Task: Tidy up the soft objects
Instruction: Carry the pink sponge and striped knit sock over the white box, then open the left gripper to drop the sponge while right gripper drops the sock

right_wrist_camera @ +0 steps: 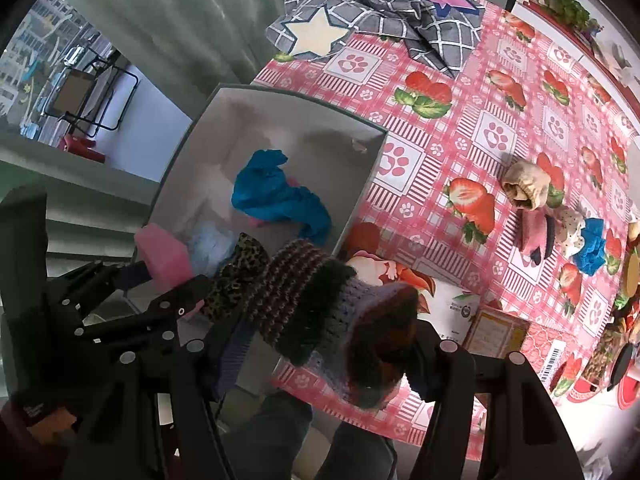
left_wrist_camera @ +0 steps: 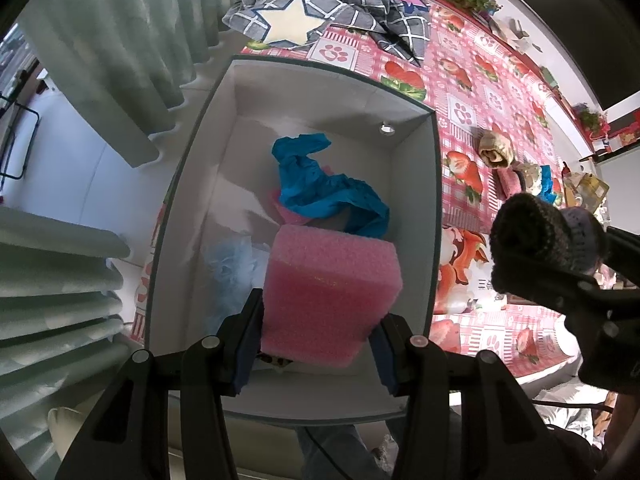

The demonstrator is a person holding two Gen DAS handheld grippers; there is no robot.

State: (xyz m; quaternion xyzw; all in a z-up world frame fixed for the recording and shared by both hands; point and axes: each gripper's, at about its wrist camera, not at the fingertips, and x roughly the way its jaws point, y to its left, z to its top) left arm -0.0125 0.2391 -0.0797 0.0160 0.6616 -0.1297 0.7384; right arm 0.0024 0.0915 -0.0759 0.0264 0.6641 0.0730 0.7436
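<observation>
My left gripper [left_wrist_camera: 316,348] points down into a grey box [left_wrist_camera: 434,184] with a white inside, shut on a pink sponge block [left_wrist_camera: 328,288]. In the box lie a crumpled blue cloth [left_wrist_camera: 328,192], a pale blue fluffy piece [left_wrist_camera: 232,272] and a leopard-print item [right_wrist_camera: 236,276]. My right gripper [right_wrist_camera: 332,356] hangs over the box's near right corner [right_wrist_camera: 344,240], shut on a rolled striped knit piece [right_wrist_camera: 320,308]. The right wrist view also shows the left gripper [right_wrist_camera: 132,276] with the sponge [right_wrist_camera: 164,256].
The box stands on a table with a pink strawberry-print cloth [right_wrist_camera: 480,128]. To the right lie a beige roll [right_wrist_camera: 524,188], a pink roll [right_wrist_camera: 536,240] and a spotted piece with a blue one [right_wrist_camera: 588,244]. A grey checked blanket [right_wrist_camera: 376,20] is bunched at the back. Curtains [left_wrist_camera: 100,40] hang left.
</observation>
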